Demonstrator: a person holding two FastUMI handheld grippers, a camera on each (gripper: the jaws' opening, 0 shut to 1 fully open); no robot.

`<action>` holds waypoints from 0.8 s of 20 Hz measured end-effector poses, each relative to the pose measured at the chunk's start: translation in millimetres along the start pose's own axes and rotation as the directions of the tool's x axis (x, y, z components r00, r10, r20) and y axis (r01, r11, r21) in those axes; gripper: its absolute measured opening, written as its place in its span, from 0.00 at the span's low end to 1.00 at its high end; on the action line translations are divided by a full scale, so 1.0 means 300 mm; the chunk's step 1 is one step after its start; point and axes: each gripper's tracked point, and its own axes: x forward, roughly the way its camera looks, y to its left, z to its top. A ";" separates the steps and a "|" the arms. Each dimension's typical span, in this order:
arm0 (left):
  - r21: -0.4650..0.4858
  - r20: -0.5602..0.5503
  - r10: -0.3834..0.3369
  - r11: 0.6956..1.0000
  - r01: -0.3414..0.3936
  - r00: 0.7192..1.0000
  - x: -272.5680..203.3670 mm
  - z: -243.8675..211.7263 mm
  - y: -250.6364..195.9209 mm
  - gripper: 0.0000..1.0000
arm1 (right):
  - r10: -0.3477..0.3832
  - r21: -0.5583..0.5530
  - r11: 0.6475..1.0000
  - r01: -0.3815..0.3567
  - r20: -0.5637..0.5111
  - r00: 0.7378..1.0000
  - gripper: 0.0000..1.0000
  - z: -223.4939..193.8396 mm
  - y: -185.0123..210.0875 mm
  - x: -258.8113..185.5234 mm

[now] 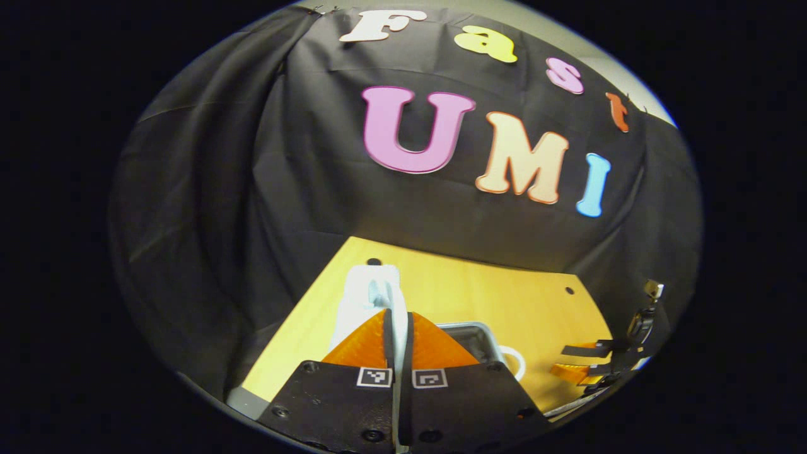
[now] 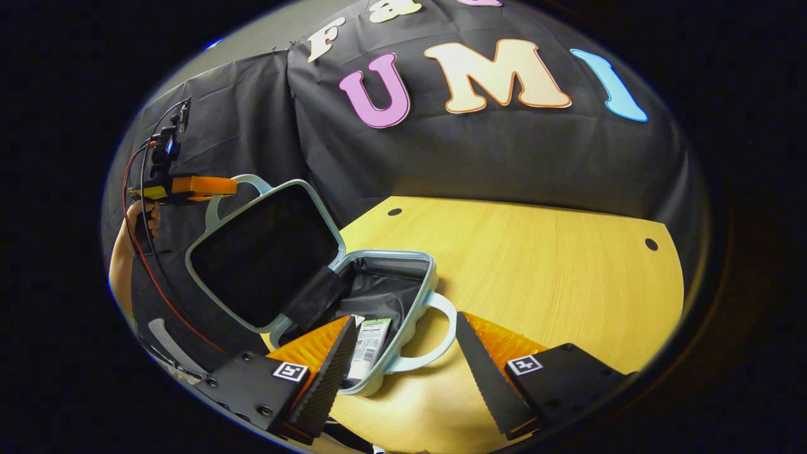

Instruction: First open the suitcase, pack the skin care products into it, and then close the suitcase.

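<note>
On the pale wooden worktop (image 2: 536,265): light-blue hard-shell suitcase (image 2: 384,296), open, white skin-care tube (image 2: 369,347) inside. Left gripper (image 1: 397,328) apparently pinching raised lid's handle (image 1: 372,296); right gripper (image 2: 403,353) spread. Risk: lid released early could slam or catch the tube.

Black cloth wall (image 2: 504,157) draped in folds, light wooden table (image 2: 536,265) — dark round holes, pale wall above.
</note>
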 end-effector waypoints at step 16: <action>-0.016 -0.191 -0.247 0.969 0.248 0.950 0.274 -0.369 -0.684 0.00 | -0.129 0.033 0.991 0.127 0.063 0.990 0.98 -0.002 -0.351 -0.297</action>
